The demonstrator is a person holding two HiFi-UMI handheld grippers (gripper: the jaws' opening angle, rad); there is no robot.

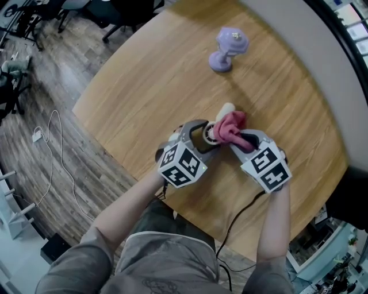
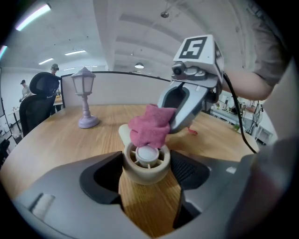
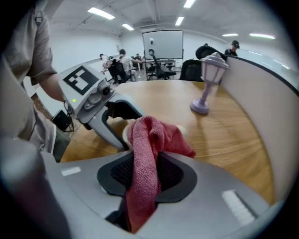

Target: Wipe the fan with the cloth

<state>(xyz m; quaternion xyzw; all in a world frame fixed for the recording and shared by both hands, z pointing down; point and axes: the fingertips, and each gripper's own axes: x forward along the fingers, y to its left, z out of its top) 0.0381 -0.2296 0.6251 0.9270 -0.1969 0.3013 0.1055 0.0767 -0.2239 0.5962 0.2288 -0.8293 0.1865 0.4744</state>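
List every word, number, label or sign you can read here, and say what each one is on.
No readable text anywhere.
Left marker cube and right marker cube: black-and-white square patterns only, no letters or numbers.
Fan, cloth, lamp: no print showing.
Shirt: a faint printed outline, too blurred to read.

round pale-wood worktop [image 1: 144, 86] over a grey-brown plank floor [image 1: 57, 74], with a thin white cable [image 1: 60, 143] looping across the boards. curved grey partition [image 1: 299, 51] along the worktop's far edge. black office chairs [image 1: 115, 14] further off, 1 more with a high back [image 2: 41, 91] to the side. bright strip lights [image 3: 100, 13] on a white ceiling. large pale screen [image 3: 162, 44] against the back wall.
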